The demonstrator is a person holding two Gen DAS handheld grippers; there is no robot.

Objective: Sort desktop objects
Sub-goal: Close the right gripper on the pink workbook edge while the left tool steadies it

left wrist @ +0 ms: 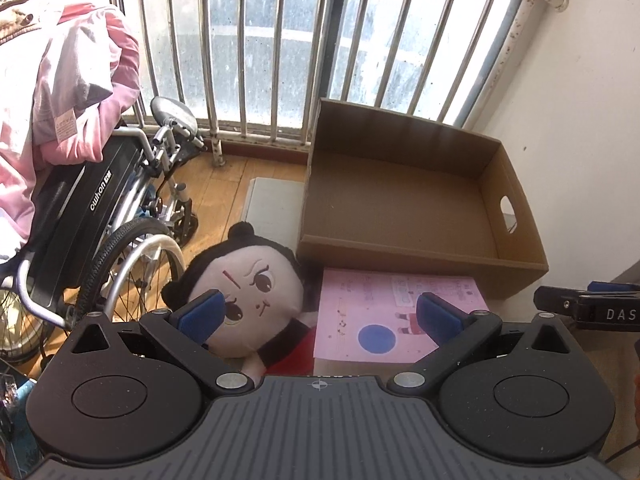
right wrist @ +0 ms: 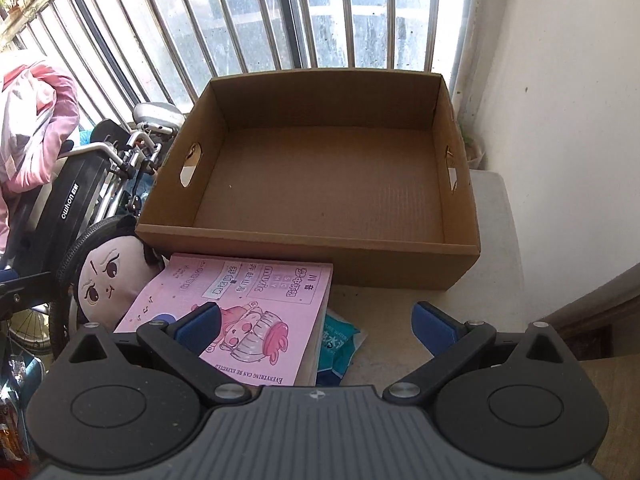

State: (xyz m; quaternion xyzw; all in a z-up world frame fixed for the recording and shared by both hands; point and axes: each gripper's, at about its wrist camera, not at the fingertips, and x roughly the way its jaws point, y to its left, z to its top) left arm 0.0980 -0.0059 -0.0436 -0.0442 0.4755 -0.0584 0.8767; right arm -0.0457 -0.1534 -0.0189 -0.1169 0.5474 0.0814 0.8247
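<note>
Right wrist view shows nothing sorted yet: cardboard box (right wrist: 320,184) holds nothing, while plush doll (left wrist: 248,292), pink booklet (right wrist: 248,312) and blue packet (right wrist: 338,344) lie before it; my left gripper (left wrist: 320,314) and right gripper (right wrist: 316,320) both gape, holding nothing.

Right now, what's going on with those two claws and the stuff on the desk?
Left gripper open, right gripper open, both empty. Cardboard box empty; plush doll, pink book, teal packet not yet sorted. Nothing in the way.

box (right wrist: 308,236) behind book (right wrist: 240,312) | doll (right wrist: 104,280) left of book | packet (right wrist: 336,344) right, partly under book
</note>
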